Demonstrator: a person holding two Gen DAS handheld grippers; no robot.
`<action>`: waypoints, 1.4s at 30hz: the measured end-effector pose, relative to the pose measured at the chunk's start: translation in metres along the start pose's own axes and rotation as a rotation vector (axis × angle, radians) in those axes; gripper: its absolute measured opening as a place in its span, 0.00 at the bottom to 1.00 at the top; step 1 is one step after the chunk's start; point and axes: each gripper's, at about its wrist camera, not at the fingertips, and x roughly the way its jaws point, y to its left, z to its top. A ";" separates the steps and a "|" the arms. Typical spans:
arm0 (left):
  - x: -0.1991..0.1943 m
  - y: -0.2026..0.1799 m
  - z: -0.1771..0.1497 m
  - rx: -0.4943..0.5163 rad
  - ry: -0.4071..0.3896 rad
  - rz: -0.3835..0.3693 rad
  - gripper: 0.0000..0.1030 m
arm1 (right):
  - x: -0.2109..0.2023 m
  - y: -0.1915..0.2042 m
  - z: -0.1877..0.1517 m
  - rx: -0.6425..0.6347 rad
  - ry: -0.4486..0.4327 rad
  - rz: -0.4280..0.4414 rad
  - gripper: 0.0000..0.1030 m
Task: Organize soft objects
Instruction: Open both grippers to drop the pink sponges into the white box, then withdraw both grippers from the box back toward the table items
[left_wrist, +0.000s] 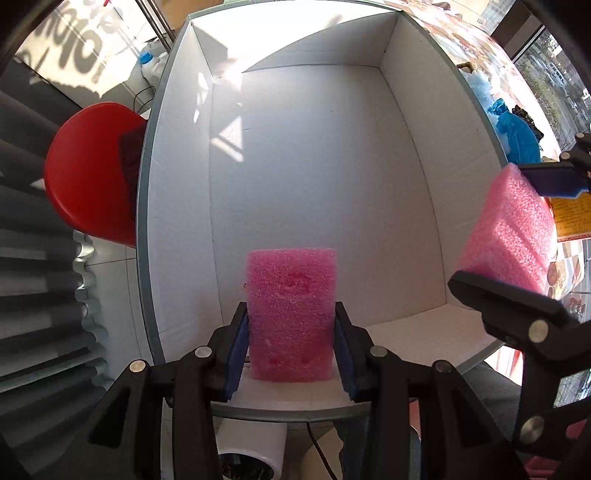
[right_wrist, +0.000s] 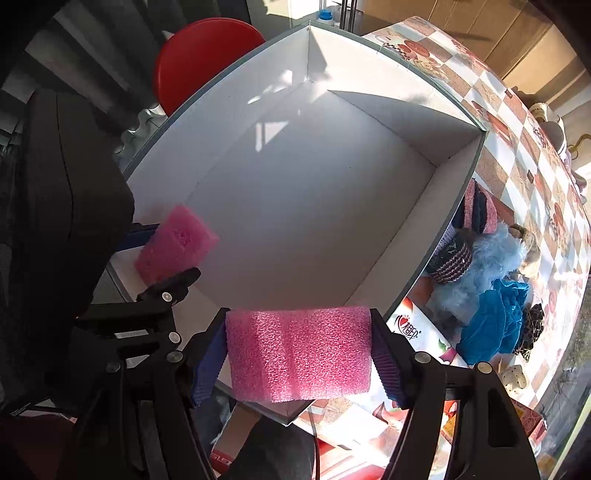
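With each hand-held gripper clamped on a pink foam block above the white box, early release risks the right block tumbling over the rim onto the bench.

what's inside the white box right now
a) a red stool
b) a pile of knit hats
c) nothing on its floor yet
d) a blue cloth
c: the white box shows a bare floor, while each pink foam block sits clamped in a gripper above it.
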 end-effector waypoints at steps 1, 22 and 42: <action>0.000 -0.001 -0.001 0.009 0.000 0.002 0.44 | 0.003 0.000 0.001 0.001 0.010 0.004 0.71; -0.018 -0.010 -0.002 0.036 -0.031 0.002 0.45 | 0.001 -0.008 0.001 0.067 0.006 0.096 0.71; -0.030 0.008 0.007 -0.034 -0.123 -0.003 1.00 | -0.026 -0.037 0.002 0.188 -0.052 0.125 0.99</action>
